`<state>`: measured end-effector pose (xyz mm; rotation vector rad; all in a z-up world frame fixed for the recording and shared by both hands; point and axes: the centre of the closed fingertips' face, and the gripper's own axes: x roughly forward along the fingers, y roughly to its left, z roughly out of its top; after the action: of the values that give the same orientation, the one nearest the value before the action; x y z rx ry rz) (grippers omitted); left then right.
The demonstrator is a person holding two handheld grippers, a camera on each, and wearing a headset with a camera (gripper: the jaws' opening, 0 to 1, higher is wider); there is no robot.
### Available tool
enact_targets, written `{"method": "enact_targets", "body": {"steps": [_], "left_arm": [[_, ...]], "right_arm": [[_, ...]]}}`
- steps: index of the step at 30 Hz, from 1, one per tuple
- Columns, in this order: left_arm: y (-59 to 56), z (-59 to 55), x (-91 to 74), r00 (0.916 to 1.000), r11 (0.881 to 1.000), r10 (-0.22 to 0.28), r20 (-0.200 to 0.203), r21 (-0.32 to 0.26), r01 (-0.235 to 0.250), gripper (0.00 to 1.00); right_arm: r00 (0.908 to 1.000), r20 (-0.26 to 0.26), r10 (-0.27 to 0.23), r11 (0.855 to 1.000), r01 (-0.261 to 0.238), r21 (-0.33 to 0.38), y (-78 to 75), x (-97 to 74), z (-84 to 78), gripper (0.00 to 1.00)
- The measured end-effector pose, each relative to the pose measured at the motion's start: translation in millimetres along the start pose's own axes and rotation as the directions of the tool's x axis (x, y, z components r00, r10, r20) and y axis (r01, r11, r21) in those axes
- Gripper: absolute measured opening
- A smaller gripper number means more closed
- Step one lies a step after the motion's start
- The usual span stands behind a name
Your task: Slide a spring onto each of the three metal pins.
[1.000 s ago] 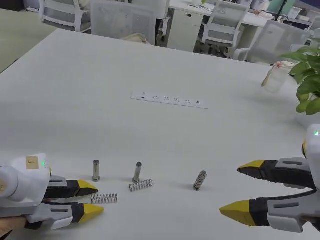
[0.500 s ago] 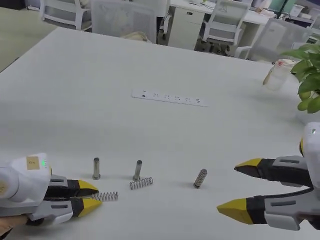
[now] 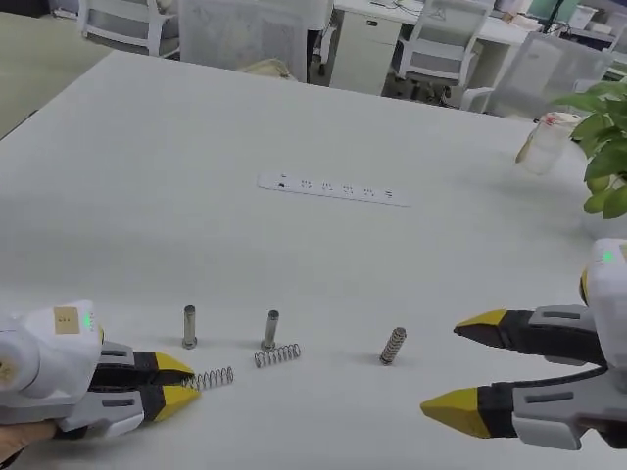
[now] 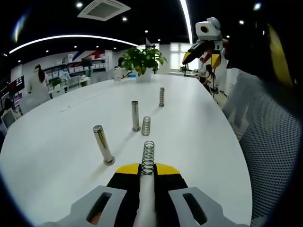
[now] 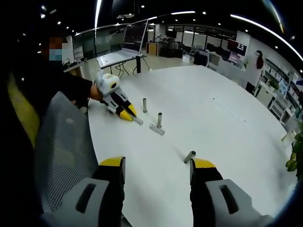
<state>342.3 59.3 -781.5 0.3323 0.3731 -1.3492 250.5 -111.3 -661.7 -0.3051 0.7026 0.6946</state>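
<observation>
My left gripper [image 3: 183,381] sits low at the near left, shut on the end of a loose spring [image 3: 213,378] that sticks out from its yellow tips; in the left gripper view this spring [image 4: 148,157] runs straight ahead from the closed jaws of that gripper [image 4: 147,169]. Just beyond stand two bare metal pins, the left pin [image 3: 189,326] and the middle pin [image 3: 270,330]. A second spring [image 3: 277,354] lies by the middle pin. Further right is a third pin wearing a spring [image 3: 393,345]. My right gripper [image 3: 460,367] hovers open to its right, holding nothing.
A white power strip [image 3: 331,190] lies across the table's middle. A green plant [image 3: 607,147] and a clear cup [image 3: 545,145] stand at the far right. Office chairs [image 3: 240,39] line the far edge. The white table [image 3: 147,176] is bare around the pins.
My left gripper's jaws have shut on the end of the nearest spring. The right gripper has stayed open and has barely moved.
</observation>
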Motion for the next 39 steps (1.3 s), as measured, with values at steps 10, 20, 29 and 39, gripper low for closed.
{"method": "enact_targets", "body": {"steps": [10, 20, 29, 39], "left_arm": [[-4.6, 3.8, -1.8, 0.9998, 1.0, -0.017, 0.011, 0.012, 0.017, 0.02], [-13.2, 14.8, -7.7, 0.999, 0.999, -0.03, 0.033, 0.02, 0.03, 0.02], [-23.5, 32.9, -13.0, 0.997, 0.998, -0.044, 0.064, 0.045, 0.041, 0.02], [-34.9, 52.9, -17.3, 0.9938, 0.995, -0.062, 0.093, 0.085, 0.054, 0.02]], "right_arm": [[1.0, 0.003, 0.008, 1.0, -0.008, -0.006, 3.6, 3.1, 2.2, 0.52], [0.9997, 0.007, 0.023, 1.0, -0.023, -0.015, 4.9, 6.3, 5.6, 0.52], [0.9984, 0.013, 0.056, 0.998, -0.056, -0.037, 10.0, 14.7, 13.9, 0.51], [0.9922, 0.029, 0.121, 0.99, -0.119, -0.073, 22.0, 31.2, 30.2, 0.49]]}}
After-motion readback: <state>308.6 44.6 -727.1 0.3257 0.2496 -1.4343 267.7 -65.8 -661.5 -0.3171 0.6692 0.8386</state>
